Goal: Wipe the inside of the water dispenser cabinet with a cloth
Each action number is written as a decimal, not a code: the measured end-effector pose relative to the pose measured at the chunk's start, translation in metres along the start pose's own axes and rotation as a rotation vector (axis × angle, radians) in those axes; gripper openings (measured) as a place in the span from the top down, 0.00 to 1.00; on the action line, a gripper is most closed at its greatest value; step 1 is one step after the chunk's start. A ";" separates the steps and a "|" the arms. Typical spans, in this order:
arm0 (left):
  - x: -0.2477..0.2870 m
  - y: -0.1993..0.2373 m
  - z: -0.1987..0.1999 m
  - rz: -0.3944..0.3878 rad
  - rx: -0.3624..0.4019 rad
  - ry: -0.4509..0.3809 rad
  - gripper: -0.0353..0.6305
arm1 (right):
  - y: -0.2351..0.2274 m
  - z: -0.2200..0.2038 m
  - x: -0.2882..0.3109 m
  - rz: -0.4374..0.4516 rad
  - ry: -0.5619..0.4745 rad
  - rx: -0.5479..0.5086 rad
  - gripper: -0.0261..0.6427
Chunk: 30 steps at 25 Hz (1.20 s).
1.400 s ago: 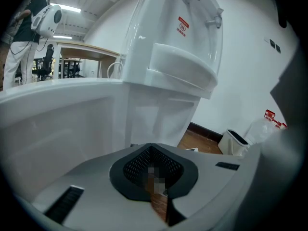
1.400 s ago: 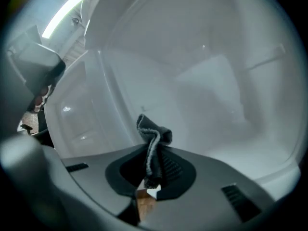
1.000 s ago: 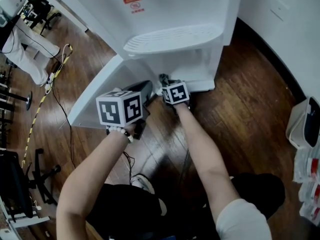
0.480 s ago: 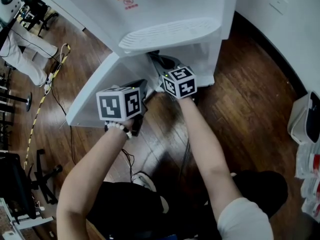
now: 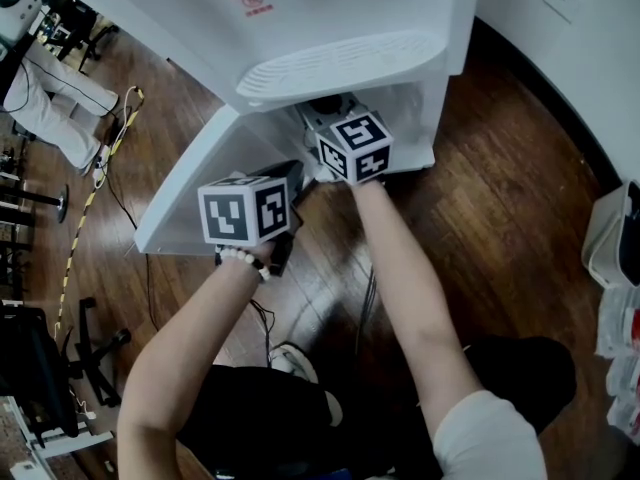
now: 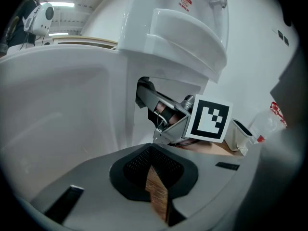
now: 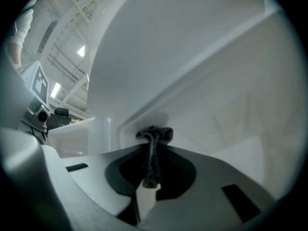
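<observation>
The white water dispenser (image 5: pixel 340 18) stands ahead with its lower cabinet door (image 5: pixel 200 183) swung open to the left. My right gripper (image 5: pixel 326 110) reaches into the cabinet opening (image 5: pixel 412 118), under the drip tray. In the right gripper view it (image 7: pixel 149 150) is shut on a dark cloth (image 7: pixel 153 134) whose bunched end sits against the white inner wall (image 7: pixel 207 81). My left gripper (image 5: pixel 292 174) hovers by the door's inner face, jaws together with nothing in them (image 6: pixel 153 163). The left gripper view shows the right gripper's marker cube (image 6: pixel 209 121) at the opening.
Dark wooden floor (image 5: pixel 500 208) surrounds the dispenser. A white bin (image 5: pixel 610 238) and packets stand at the right edge by the white wall. At left lie a cable and striped tape (image 5: pixel 95 183), chair bases, and a person in white (image 5: pixel 45 88).
My right gripper has moved up and forward from the cabinet's threshold into the opening, carrying the cloth. The left gripper has stayed almost where it was.
</observation>
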<state>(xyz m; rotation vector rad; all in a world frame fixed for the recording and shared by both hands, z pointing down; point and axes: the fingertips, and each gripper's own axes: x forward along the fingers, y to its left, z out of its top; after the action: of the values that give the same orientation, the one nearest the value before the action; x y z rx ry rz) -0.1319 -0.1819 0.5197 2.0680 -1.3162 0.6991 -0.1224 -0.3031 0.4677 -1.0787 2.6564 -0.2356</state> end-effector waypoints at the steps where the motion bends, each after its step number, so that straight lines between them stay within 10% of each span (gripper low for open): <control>1: 0.000 0.001 -0.001 0.001 0.000 0.002 0.97 | -0.005 -0.009 0.000 -0.017 0.035 -0.004 0.91; 18: 0.008 0.004 -0.005 0.003 -0.011 0.019 0.97 | -0.041 -0.213 -0.035 -0.135 0.656 0.068 0.91; 26: 0.010 0.007 -0.008 0.010 -0.016 0.026 0.97 | -0.048 -0.224 -0.039 -0.164 0.685 0.133 0.91; 30: 0.010 0.005 -0.007 0.006 -0.015 0.025 0.97 | -0.045 -0.180 -0.023 -0.119 0.491 0.009 0.90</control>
<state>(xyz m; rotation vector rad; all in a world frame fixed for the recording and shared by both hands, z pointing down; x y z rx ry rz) -0.1335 -0.1842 0.5326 2.0382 -1.3107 0.7130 -0.1318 -0.3099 0.6541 -1.3191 3.0052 -0.6054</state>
